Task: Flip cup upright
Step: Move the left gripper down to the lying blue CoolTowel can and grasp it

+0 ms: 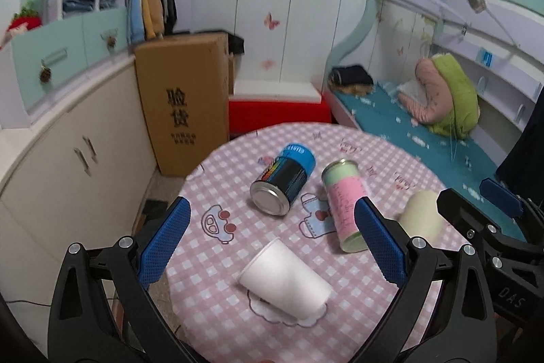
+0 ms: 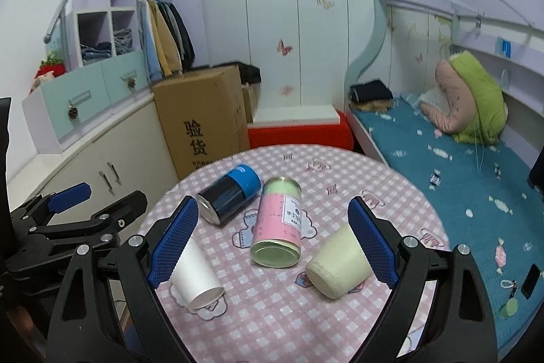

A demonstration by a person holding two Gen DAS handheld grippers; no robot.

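Left wrist view puts your left claw (image 1: 272, 240) wide open and empty above the white paper cup (image 1: 285, 283), which lies on its side at the near edge of the worktop (image 1: 374, 329). Your right claw (image 2: 273, 242) (equally wide, holding nothing) frames the cream cup (image 2: 340, 264), also tipped over, so this looks like the approach: next, lower onto one cup and close across its wall.

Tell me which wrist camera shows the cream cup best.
The right wrist view: the cream cup lies on its side there, nearly whole, with its end toward the camera. In the left wrist view, the cup is blurred and partly hidden behind the right gripper.
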